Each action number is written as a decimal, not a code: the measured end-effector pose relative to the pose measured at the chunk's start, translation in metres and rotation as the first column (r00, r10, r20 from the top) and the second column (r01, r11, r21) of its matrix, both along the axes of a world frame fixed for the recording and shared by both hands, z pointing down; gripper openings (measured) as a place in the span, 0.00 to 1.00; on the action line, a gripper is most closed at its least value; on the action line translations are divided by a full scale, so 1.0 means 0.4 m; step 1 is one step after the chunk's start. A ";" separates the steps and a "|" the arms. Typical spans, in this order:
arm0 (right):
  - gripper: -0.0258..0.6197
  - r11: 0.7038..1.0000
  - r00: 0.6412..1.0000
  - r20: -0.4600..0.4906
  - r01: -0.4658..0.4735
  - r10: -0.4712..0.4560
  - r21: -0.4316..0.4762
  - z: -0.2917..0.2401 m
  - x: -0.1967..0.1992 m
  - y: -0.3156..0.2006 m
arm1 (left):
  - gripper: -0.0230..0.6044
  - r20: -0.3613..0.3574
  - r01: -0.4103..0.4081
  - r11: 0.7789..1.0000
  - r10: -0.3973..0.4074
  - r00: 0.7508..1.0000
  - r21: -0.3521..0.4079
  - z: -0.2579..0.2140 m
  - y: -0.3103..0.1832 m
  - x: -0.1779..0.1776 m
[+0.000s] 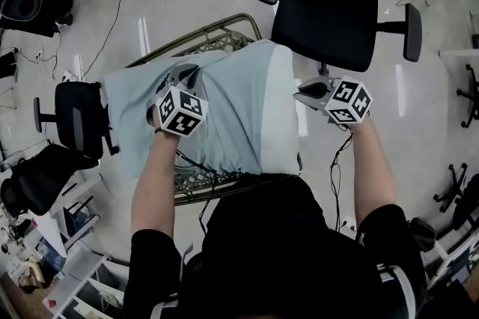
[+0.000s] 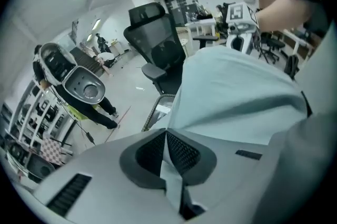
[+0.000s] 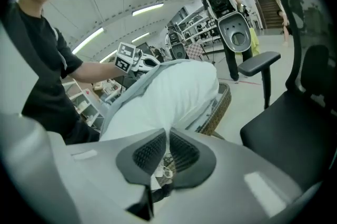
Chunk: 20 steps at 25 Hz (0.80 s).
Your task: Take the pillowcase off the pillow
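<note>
- Pillowcase (image 1: pixel 217 111), pale blue, covers the larger part of the pillow (image 1: pixel 284 115), which is held over the wicker basket (image 1: pixel 224 31). The pillow's bare white end sticks out on the side of the basket nearest the black office chair (image 1: pixel 322 18).
- It sits half-drawn like this, I judge, so that cloth and stuffing can be pulled opposite ways, with one grip on each.
- The left gripper (image 1: pixel 184 75) is over the half of the basket away from the chair. Its fingers (image 2: pixel 184 153) are pinched together on a fold of the blue case, which rises from between the pads and spreads out beyond them.
- The right gripper (image 1: pixel 303 90) is at the basket's chair-side edge. Its fingers (image 3: pixel 184 152) are closed on a pinch of the white pillow end, not on the case. The case's open hem lies further in over the basket, apart from these fingers.
- Gripping the pillow itself anchors it, so the left pull should slide the case off rather than drag everything along.
- The case is not yet off, and most of the stripping looks still to do.
</note>
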State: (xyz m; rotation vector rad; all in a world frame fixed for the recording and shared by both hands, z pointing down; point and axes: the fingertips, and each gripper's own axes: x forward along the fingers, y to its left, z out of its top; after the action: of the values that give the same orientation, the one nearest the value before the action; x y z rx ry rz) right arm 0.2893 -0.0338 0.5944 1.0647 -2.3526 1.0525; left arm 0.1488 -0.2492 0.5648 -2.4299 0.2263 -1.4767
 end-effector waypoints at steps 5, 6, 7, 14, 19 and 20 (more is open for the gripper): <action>0.26 0.997 0.995 -0.097 -0.015 0.008 -0.080 0.013 0.072 0.024 | 0.05 -0.012 -0.021 0.998 0.020 1.000 -0.052 0.002 0.092 -0.002; 0.36 0.996 0.992 -0.120 -0.034 0.025 -0.076 0.013 0.095 0.001 | 0.05 -0.011 -0.024 0.998 0.023 1.000 -0.057 0.011 0.101 0.001; 0.41 0.997 0.989 -0.146 -0.041 0.030 -0.068 0.012 0.111 -0.030 | 0.04 -0.015 -0.019 0.998 0.018 1.000 -0.067 0.020 0.104 0.005; 0.60 0.988 0.962 -0.236 0.116 -0.139 -0.106 0.086 0.074 -0.216 | 0.05 -0.085 0.053 0.984 -0.068 0.994 -0.169 0.053 0.075 0.041; 0.39 0.965 0.969 -0.069 0.225 -0.236 -0.134 0.126 -0.041 -0.207 | 0.06 -0.168 0.111 0.967 -0.152 0.974 -0.231 0.049 0.046 0.070; 0.33 0.960 0.963 -0.061 0.252 -0.261 -0.121 0.118 -0.062 -0.198 | 0.17 -0.196 0.099 0.967 -0.147 0.969 -0.237 0.038 0.047 0.087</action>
State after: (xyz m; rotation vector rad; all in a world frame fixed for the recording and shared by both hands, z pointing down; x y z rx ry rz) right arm 0.2647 -0.1129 0.6416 0.7222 -2.2658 1.0130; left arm 0.1835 -0.2303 0.5801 -2.8071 0.2732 -1.3549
